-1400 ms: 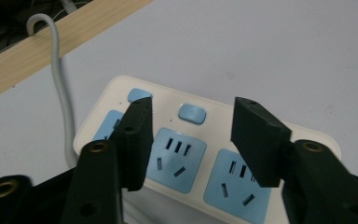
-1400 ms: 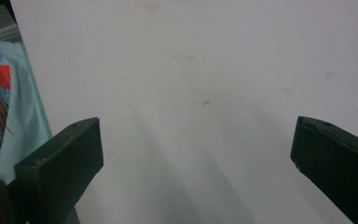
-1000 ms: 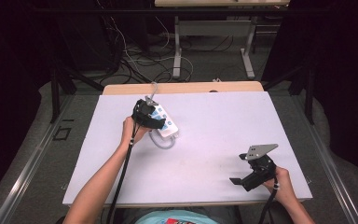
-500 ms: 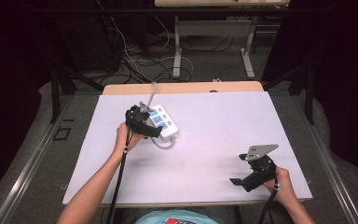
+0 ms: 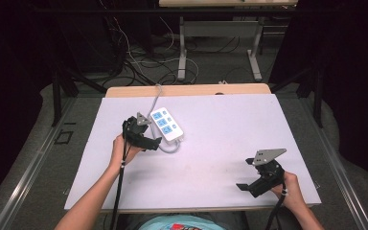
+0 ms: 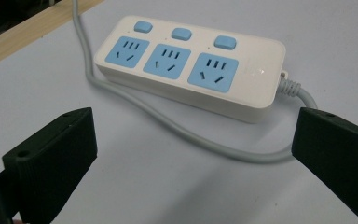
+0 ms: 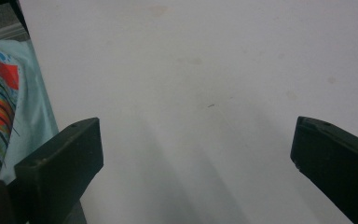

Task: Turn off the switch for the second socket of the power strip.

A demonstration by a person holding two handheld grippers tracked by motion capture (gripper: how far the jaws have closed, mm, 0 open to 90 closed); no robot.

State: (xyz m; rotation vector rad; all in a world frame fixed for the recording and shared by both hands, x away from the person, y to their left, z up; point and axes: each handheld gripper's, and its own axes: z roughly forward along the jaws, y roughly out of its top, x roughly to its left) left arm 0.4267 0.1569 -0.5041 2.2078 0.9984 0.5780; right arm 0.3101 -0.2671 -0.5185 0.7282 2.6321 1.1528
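So there's a white three-outlet power strip [image 5: 166,124] lying flat on the white tabletop [image 5: 230,124], toward the far left part of it, with its long axis running diagonally. The outlets are blue, each with a blue switch button next to it. Its grey cord [image 6: 177,126] comes out of the near end, loops back along the side of the strip and heads off over the far edge of the table.

The left gripper [image 5: 146,139] sits just beside the strip on its left side, held by the person's left hand [image 5: 122,149], forearm reaching in from the bottom left at an angle. In the left gripper view the jaws are spread wide apart with nothing between them, hanging just above the table, and the power strip [image 6: 191,65] sits right ahead of them, a bit tilted. The cord loop passes close to the right jaw; can't really tell if it's touching it.

The right gripper [image 5: 263,175] is well apart from all that, down near the front right corner of the table, in the person's right hand [image 5: 292,189]. It has the grey triangular plate on top. In the right gripper view its jaws are also wide apart and empty, over bare tabletop, with a bit of a colourful light blue shirt [image 7: 4,93] at the left edge.
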